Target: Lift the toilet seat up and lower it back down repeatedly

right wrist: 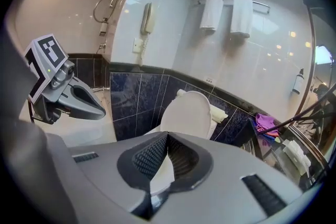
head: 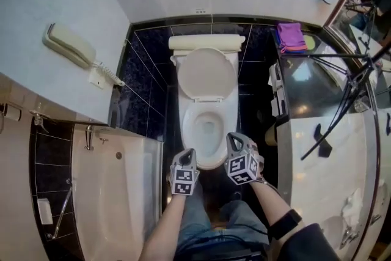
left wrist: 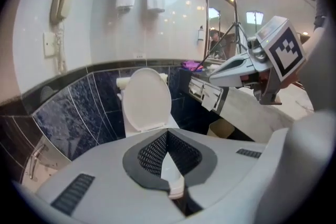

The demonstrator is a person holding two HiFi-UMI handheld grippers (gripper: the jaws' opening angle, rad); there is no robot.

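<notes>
The white oval plastic toilet seat [head: 206,73] stands raised against the cistern [head: 206,41], straight ahead across the open bowl [head: 188,123]. The left hand-held gripper [head: 187,153] and right hand-held gripper [head: 234,139] hang at the bowl's front rim, jaws pinched together and empty. The right looks slightly nearer.

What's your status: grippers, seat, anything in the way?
Left gripper and right gripper both shut, empty, over the front of the bowl. Seat looks down on it, lid upright. Nothing blocking.
</notes>
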